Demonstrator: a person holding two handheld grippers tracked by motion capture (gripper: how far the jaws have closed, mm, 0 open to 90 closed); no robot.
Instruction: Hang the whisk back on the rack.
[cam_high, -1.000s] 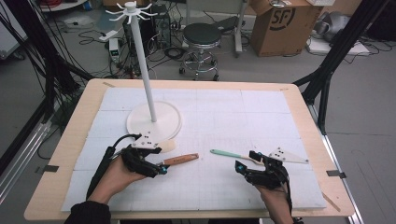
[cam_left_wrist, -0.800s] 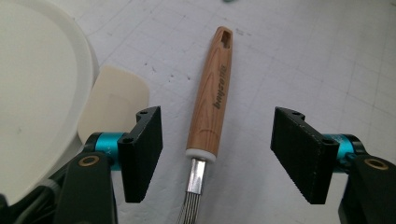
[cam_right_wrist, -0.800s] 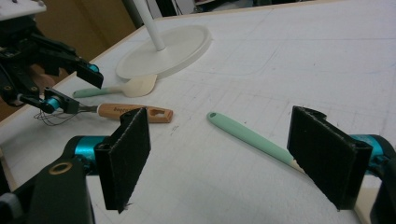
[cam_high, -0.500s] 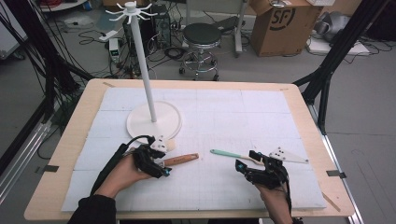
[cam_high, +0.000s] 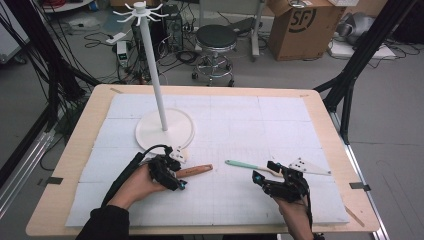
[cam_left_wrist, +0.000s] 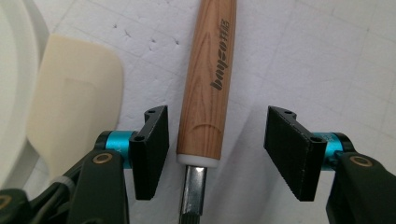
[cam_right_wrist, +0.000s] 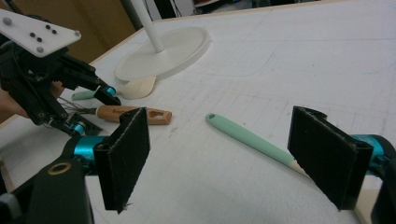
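Note:
A wooden-handled utensil (cam_high: 196, 171) with a metal wire end lies on the white mat, handle pointing right. My left gripper (cam_high: 178, 173) straddles it where the wood (cam_left_wrist: 208, 84) meets the metal. Its jaws have just been closing; the pads (cam_left_wrist: 152, 149) stand either side of the handle without pressing on it, so it is open. My right gripper (cam_high: 265, 171) is open at the front right. A mint-handled spatula (cam_right_wrist: 252, 140) lies on the mat beyond its jaws, untouched. A cream spatula blade (cam_left_wrist: 74, 107) lies beside the wooden handle, against the stand's base.
A white hook stand (cam_high: 152, 70) rises from a round base (cam_high: 165, 131) at the mat's left middle. The wooden table edge (cam_high: 60, 200) frames the mat. Beyond the table are a stool (cam_high: 215, 37), a cardboard box (cam_high: 305, 25) and cables.
My left hand has moved right and down onto the wooden handle's near end, and its jaws have narrowed around it. The right hand and both utensils have stayed put.

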